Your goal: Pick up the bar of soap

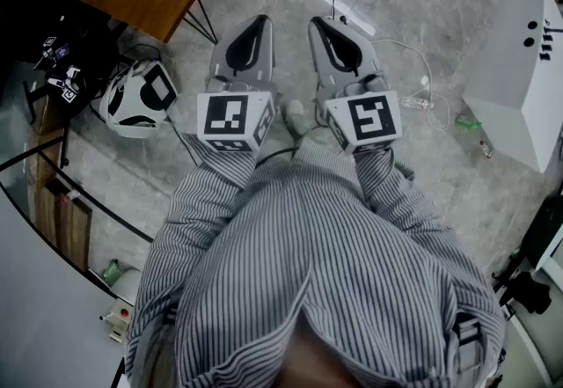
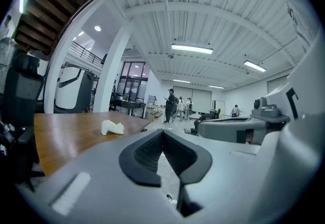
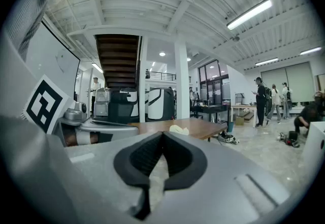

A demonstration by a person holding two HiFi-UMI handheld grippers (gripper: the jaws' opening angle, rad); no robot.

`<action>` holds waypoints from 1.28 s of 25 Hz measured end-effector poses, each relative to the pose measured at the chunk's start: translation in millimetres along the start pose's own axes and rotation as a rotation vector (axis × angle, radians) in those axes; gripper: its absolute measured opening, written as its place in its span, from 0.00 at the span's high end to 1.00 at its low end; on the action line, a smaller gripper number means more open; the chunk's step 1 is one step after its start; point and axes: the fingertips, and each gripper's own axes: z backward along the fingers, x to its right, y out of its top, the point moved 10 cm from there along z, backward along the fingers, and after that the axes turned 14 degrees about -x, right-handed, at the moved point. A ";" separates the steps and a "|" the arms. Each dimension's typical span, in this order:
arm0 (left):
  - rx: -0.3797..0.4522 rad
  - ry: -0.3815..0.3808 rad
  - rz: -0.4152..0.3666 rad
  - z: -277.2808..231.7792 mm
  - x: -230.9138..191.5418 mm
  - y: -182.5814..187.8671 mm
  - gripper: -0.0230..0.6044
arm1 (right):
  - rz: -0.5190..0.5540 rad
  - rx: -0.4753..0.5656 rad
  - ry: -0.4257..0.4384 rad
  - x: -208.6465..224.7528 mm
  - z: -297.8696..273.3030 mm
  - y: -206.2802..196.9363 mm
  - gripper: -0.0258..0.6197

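Both the left tongs [image 2: 162,132] and the right tongs [image 3: 162,134] are clenched tip to tip, empty.

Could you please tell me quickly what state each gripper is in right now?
Left gripper: closed, holding nothing.
Right gripper: closed, holding nothing.
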 end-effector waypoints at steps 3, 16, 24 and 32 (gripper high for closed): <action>-0.035 -0.016 0.005 15.2 8.3 -0.6 0.96 | -0.018 -0.018 0.014 -9.6 11.6 1.3 0.96; -0.064 -0.061 0.044 24.8 6.1 0.9 0.96 | 0.006 -0.036 0.089 -16.9 2.6 6.8 0.96; -0.082 -0.022 0.062 4.1 4.5 -9.3 0.96 | -0.038 -0.057 0.078 9.3 -14.1 -9.4 0.96; -0.117 -0.032 0.087 -42.2 -35.2 -7.5 0.96 | -0.056 -0.081 0.180 34.3 -80.8 -5.8 0.96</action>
